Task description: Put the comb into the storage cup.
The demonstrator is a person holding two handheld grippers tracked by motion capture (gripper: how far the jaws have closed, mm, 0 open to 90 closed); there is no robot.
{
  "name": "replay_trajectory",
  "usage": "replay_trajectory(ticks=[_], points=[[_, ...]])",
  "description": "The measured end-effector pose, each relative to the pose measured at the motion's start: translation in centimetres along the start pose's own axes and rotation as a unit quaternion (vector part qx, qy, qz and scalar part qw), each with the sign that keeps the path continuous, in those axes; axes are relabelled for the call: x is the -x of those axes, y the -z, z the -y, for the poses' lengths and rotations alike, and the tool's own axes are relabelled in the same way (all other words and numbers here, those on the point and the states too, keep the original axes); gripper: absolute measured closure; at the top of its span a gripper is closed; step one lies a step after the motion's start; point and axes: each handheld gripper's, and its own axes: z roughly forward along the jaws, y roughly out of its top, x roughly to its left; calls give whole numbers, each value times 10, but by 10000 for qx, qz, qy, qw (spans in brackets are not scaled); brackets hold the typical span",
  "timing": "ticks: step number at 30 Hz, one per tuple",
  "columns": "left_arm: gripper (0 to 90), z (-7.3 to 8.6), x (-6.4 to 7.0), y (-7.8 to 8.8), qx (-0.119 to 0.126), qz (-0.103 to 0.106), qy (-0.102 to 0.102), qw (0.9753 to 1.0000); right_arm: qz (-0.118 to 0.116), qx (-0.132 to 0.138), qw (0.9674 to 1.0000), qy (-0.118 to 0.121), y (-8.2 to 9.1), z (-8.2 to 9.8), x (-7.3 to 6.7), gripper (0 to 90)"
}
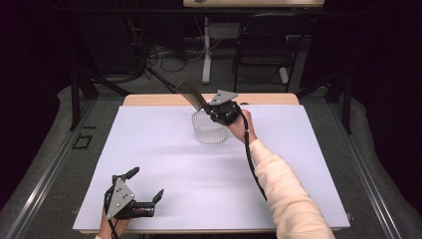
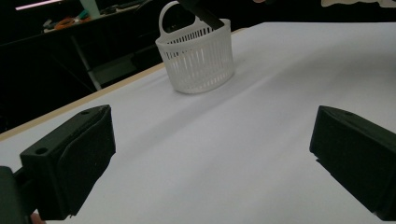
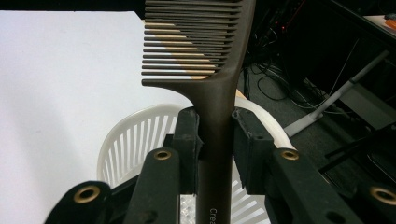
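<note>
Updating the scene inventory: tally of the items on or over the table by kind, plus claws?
Comb: 1, dark brown, clamped in the right claw
Slotted basket: 1, white
Claws: 2, left claw open
Total: 4

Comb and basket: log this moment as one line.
right tongs: shut on comb handle | comb: above white basket, teeth end up | left tongs: open, empty, over white table cover
</note>
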Motion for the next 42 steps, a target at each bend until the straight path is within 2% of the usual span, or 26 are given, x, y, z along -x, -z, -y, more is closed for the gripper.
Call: replay_trajectory(ticks=[42], points=[[1, 0, 0, 0, 3, 4, -1, 10000, -173, -302, 9993, 110, -12, 13, -6, 721]])
